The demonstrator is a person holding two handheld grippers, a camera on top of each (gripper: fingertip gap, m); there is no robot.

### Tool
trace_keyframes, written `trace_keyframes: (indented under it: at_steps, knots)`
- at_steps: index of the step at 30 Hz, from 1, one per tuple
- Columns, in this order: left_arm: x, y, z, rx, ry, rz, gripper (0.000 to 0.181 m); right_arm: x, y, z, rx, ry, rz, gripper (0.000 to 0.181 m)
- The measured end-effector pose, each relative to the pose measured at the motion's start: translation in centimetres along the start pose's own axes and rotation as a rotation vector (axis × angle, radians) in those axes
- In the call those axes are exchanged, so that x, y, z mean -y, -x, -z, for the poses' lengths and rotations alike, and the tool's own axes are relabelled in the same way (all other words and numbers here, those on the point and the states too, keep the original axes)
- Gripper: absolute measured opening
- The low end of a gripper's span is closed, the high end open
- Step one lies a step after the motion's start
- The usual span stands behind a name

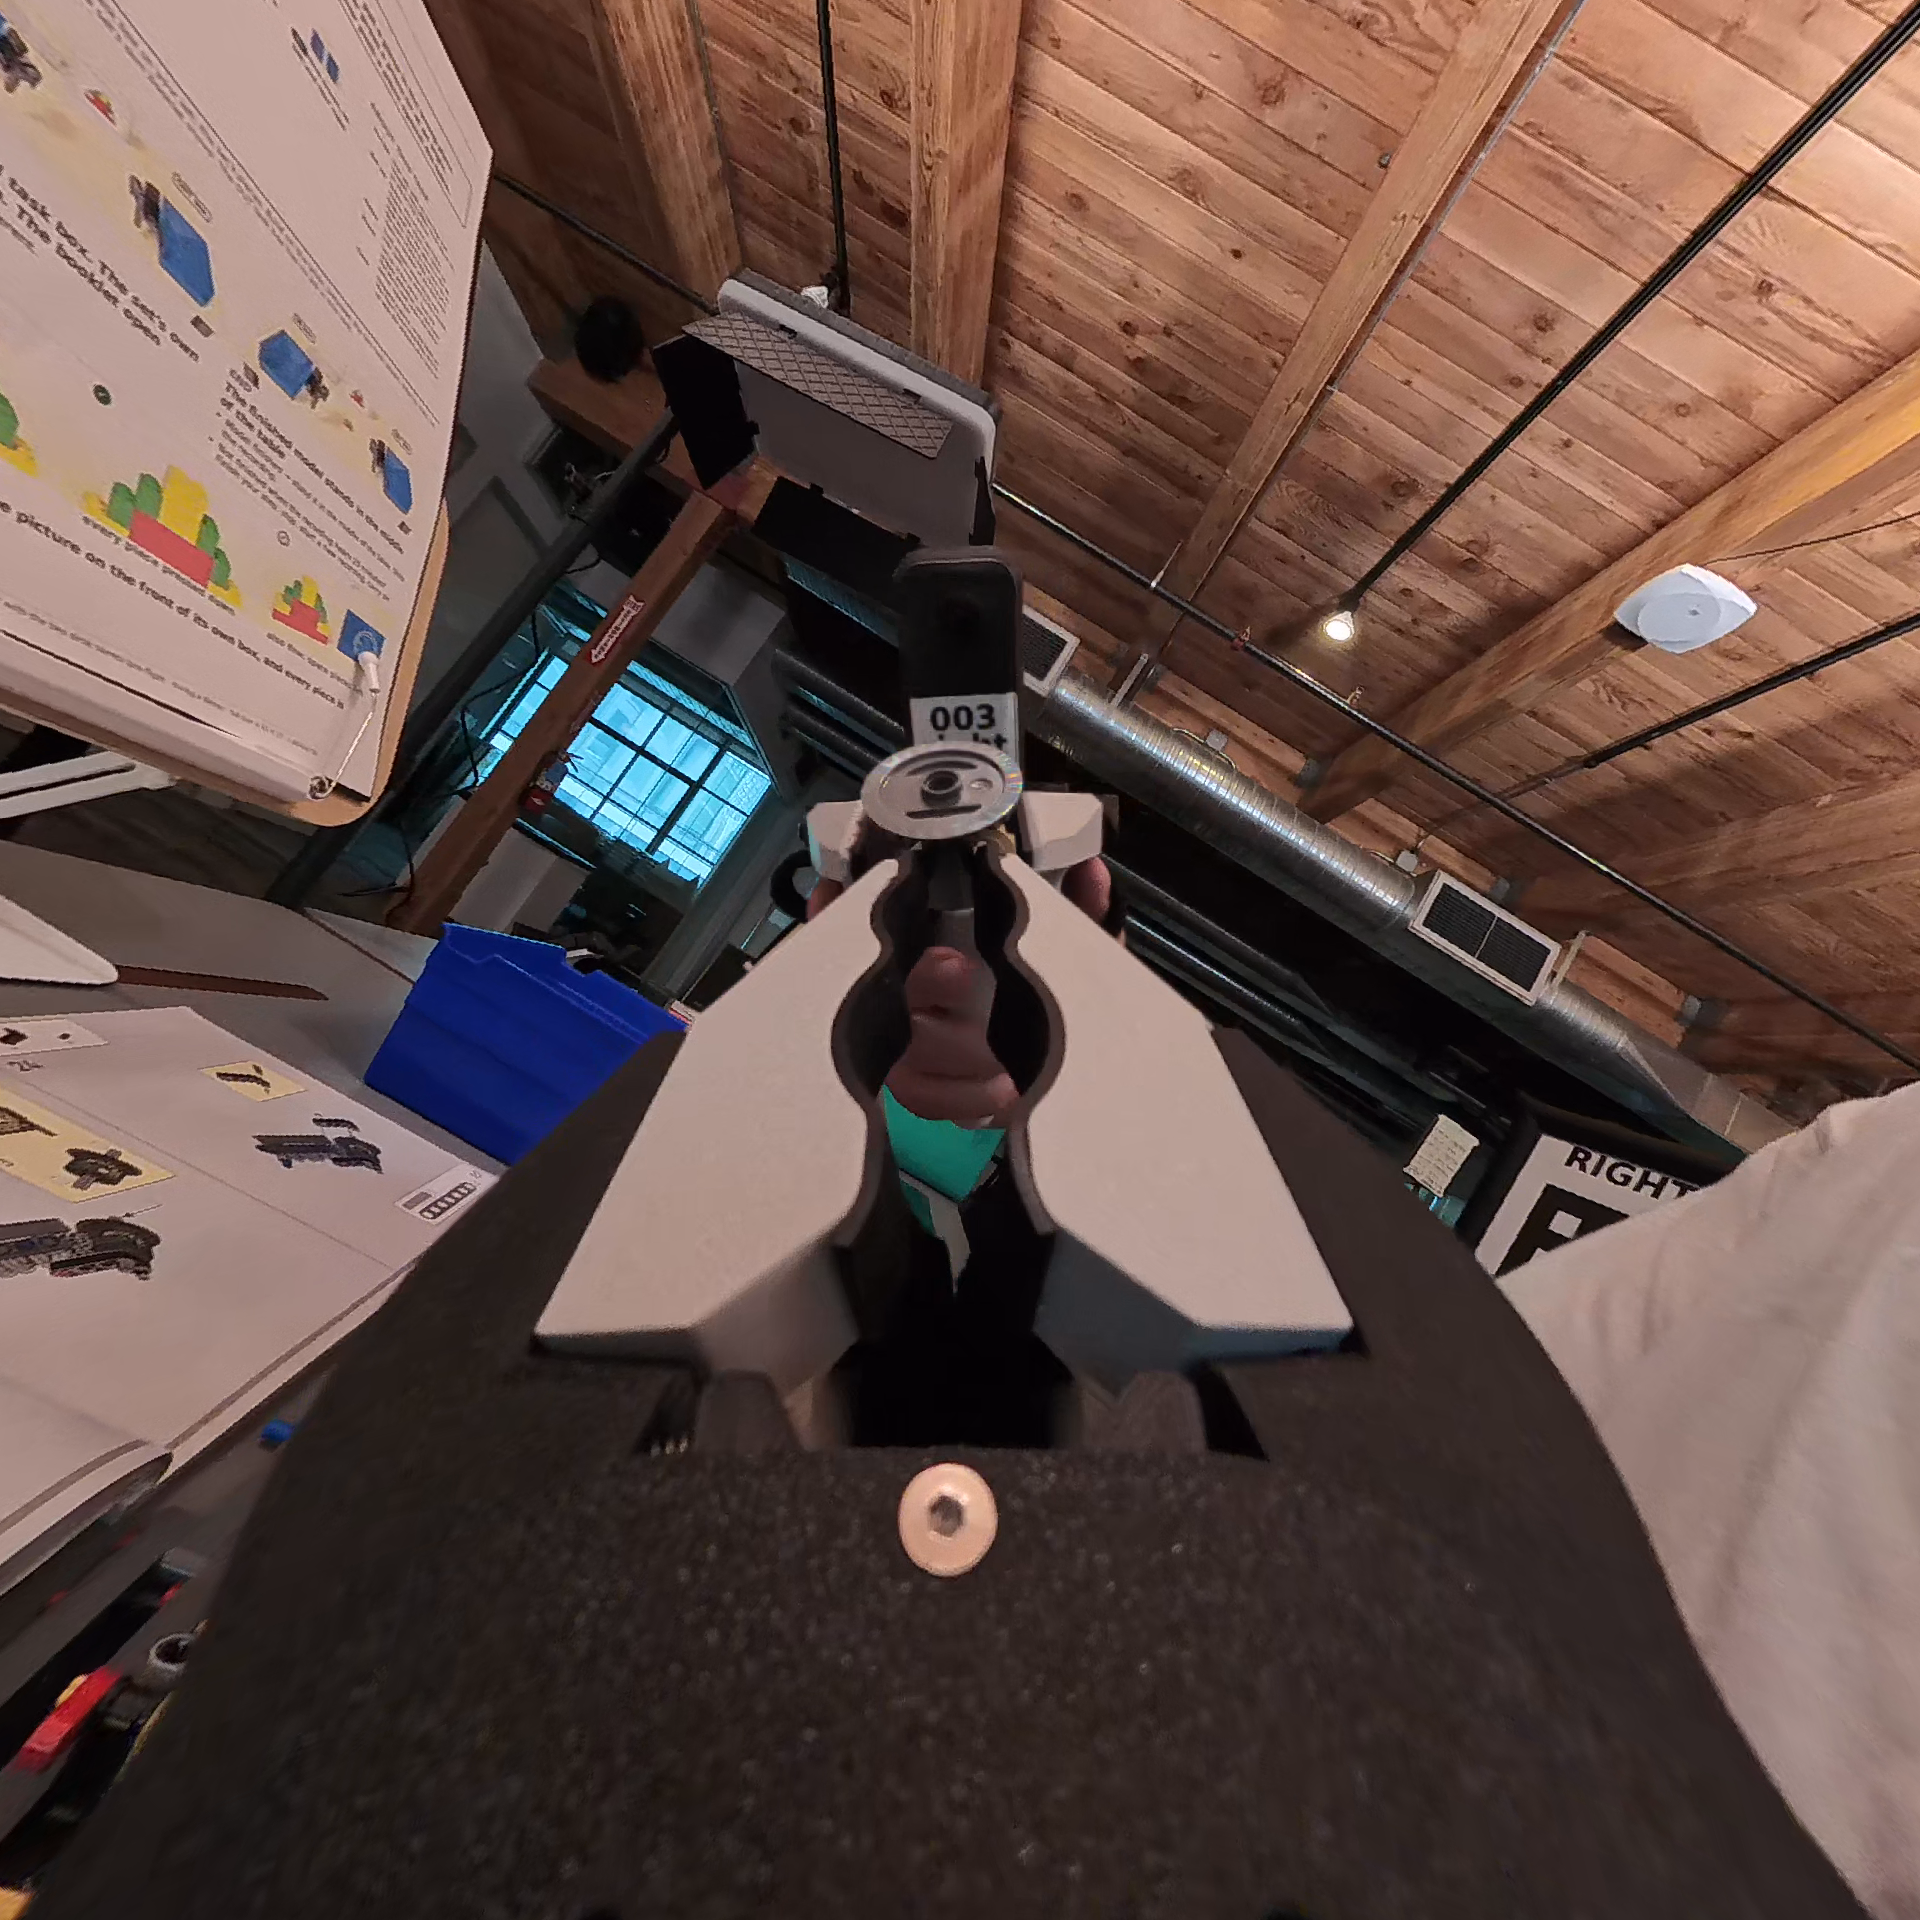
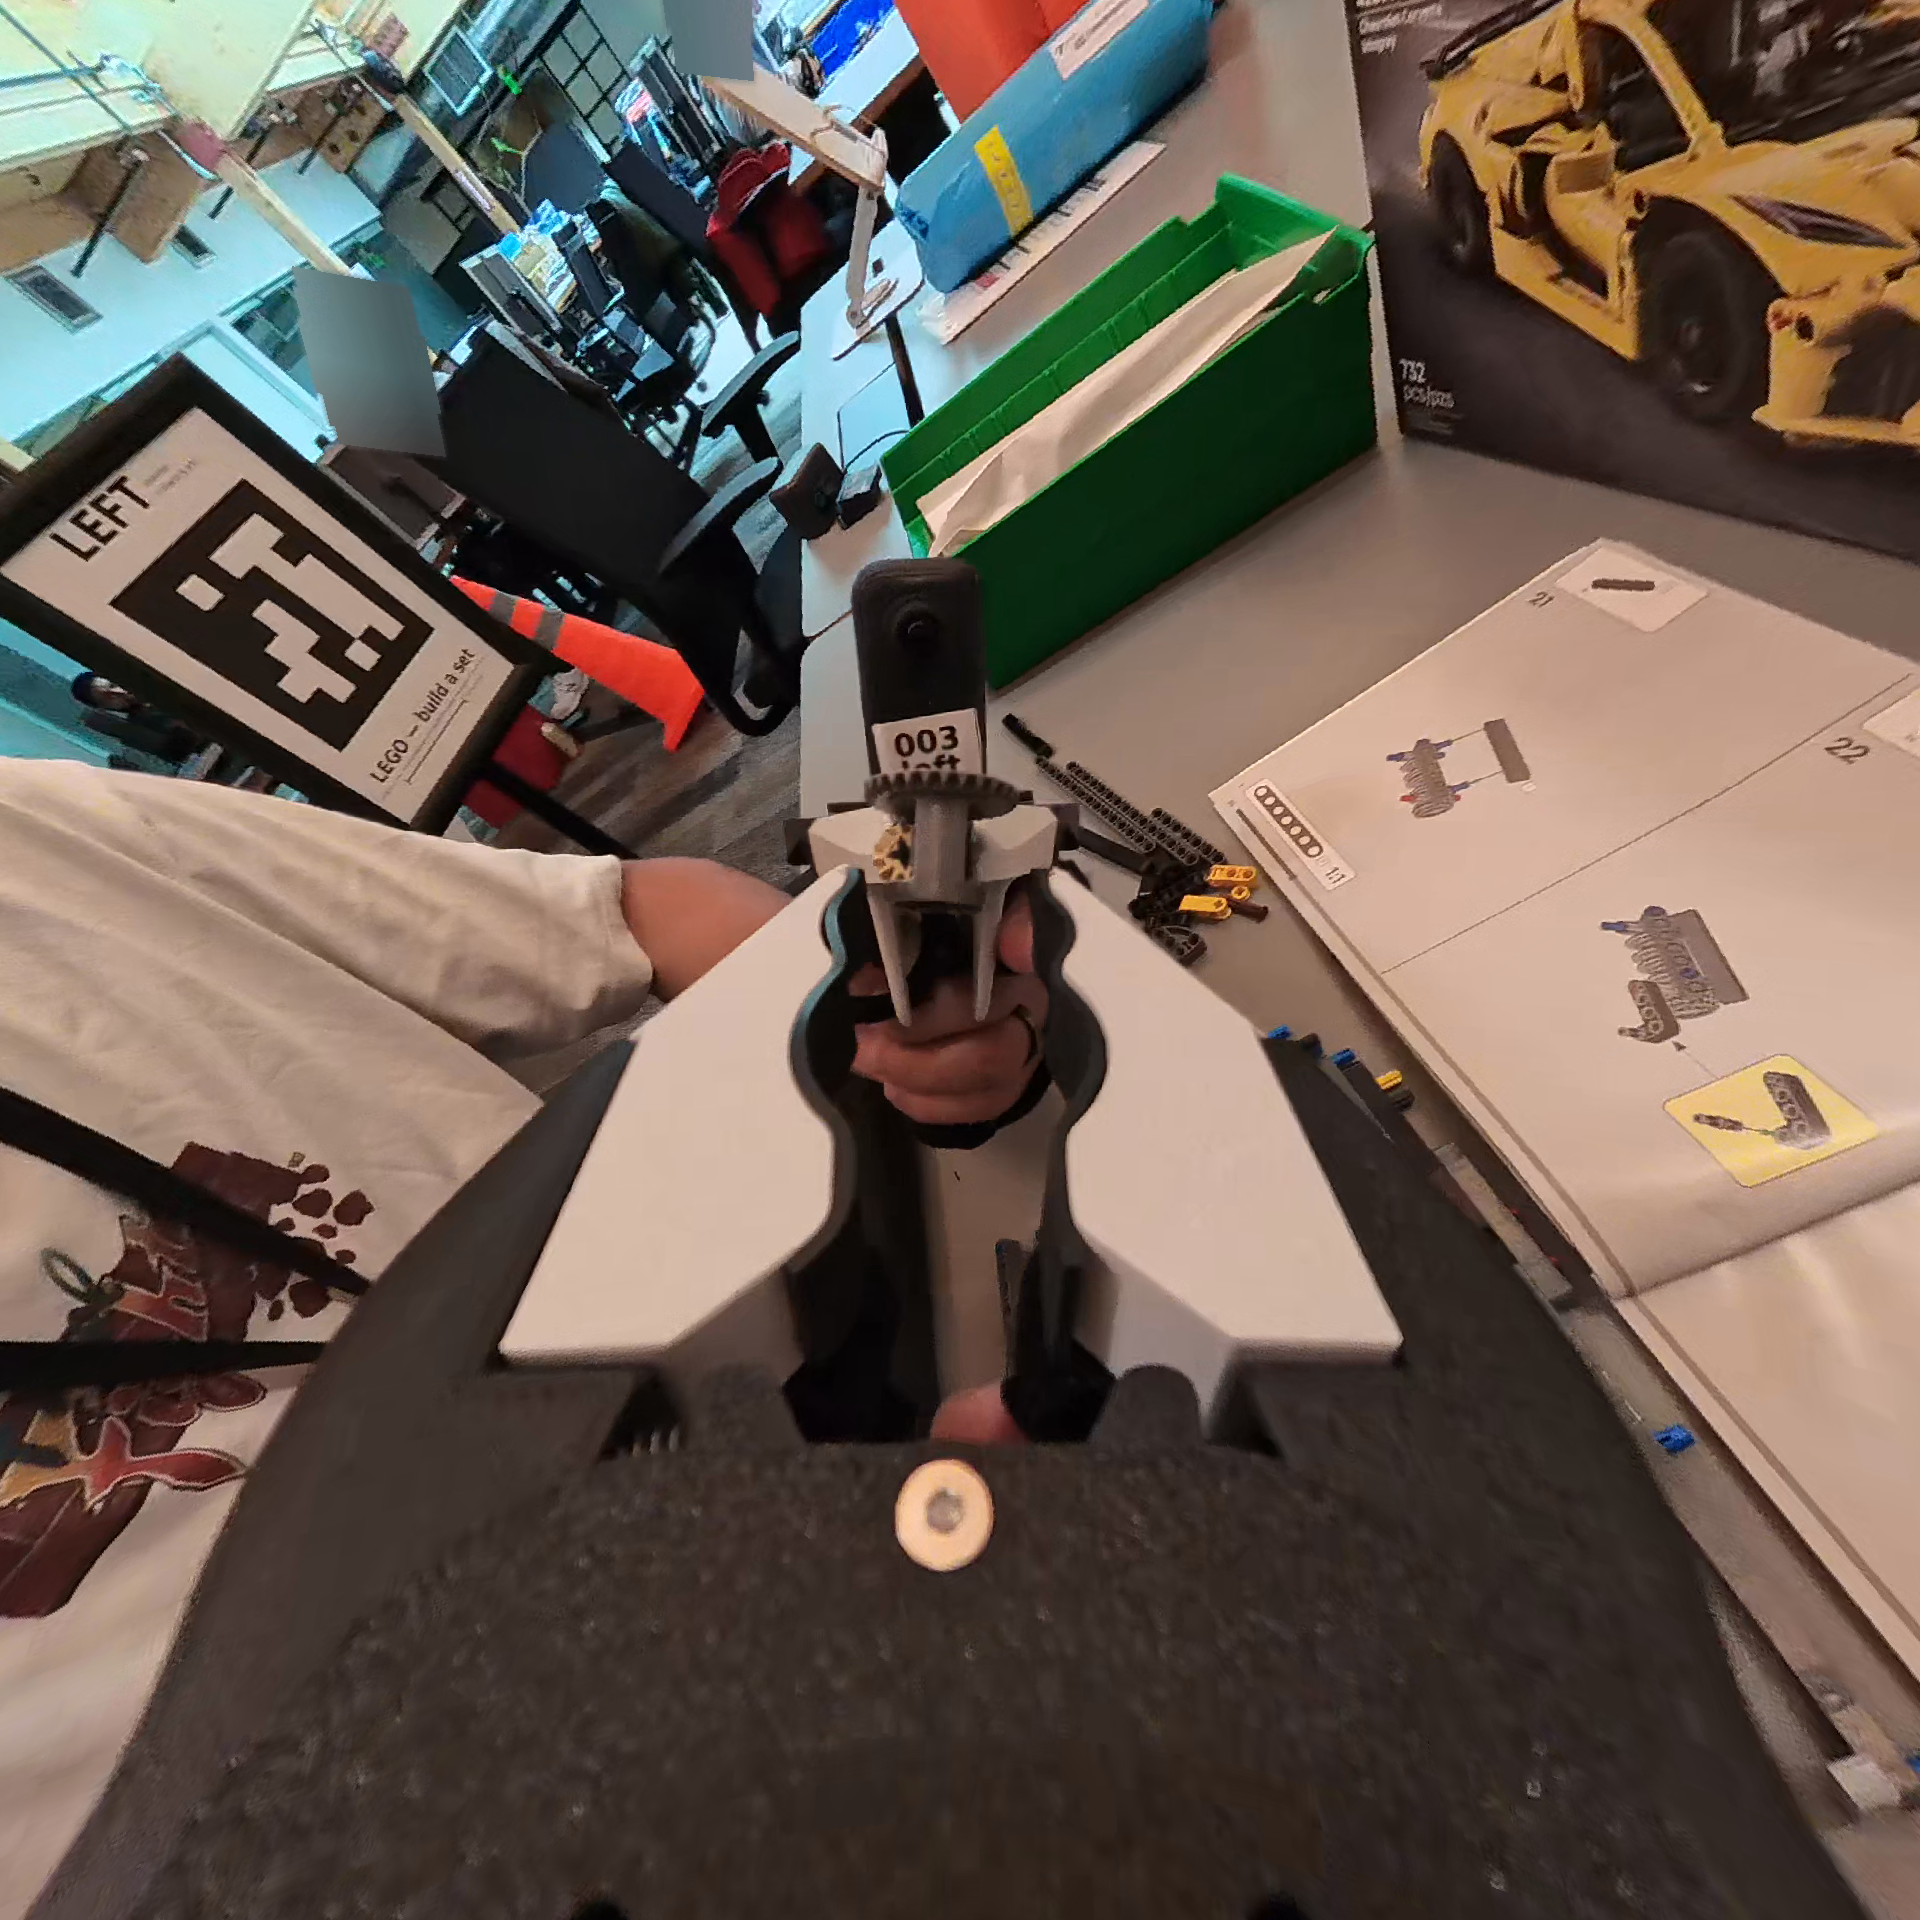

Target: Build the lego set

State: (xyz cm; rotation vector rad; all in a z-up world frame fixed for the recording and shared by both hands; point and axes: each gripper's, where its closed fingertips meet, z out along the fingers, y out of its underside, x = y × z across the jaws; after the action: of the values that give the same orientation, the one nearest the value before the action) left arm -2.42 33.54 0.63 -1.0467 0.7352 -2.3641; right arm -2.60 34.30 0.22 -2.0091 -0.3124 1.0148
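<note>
Grainy black with smooth grey jaws, the left gripper (image 1: 948,868) is clamped on the shaft of a small toothed gear (image 1: 940,805), held up above the desk (image 2: 1299,582). The right gripper (image 2: 945,894) faces it, jaws apart around that piece. It looks like a mid-build fitting step, and the next move calls for careful alignment along the shaft. Holed black beams (image 2: 1122,821) and yellow connectors (image 2: 1210,906) wait beside the open booklet (image 2: 1558,935).

Light: bright, even indoor; a ceiling spot (image 1: 1339,625) glows, a window (image 1: 644,774) shines blue-white.
Shadows: soft, faint.
Distortion: strong fisheye bending at edges.
Blur: poster (image 1: 187,343) and box (image 2: 1662,218) slightly soft.
</note>
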Motion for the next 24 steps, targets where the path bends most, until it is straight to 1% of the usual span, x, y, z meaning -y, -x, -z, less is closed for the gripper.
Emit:
trace_keyframes:
  at_steps: [3, 8, 13, 19, 24]
  knots:
    - [-0.4, 0.2, -0.1, 0.012, 0.019, -0.006, 0.008, -0.1, -0.4, 0.1, 0.0, 0.013, -0.01, 0.029]
    - [-0.7, 0.7, -0.1, 0.03, 0.03, 0.0, 0.008, -0.4, -0.1, 0.0, 0.021, 0.03, -0.01, 0.028]
    - [-1.1, 0.9, -0.2, 0.045, 0.05, -0.006, 0.008, -0.8, -0.7, 0.0, -0.002, 0.045, -0.005, 0.023]
    - [-1.4, 1.3, -0.2, 0.052, 0.069, 0.026, 0.008, -1.0, -1.2, 0.0, -0.014, 0.054, 0.002, 0.019]
    - [-1.6, 1.3, -0.2, 0.059, 0.095, 0.004, 0.008, -1.2, -1.2, 0.2, 0.018, 0.048, -0.042, 0.019]
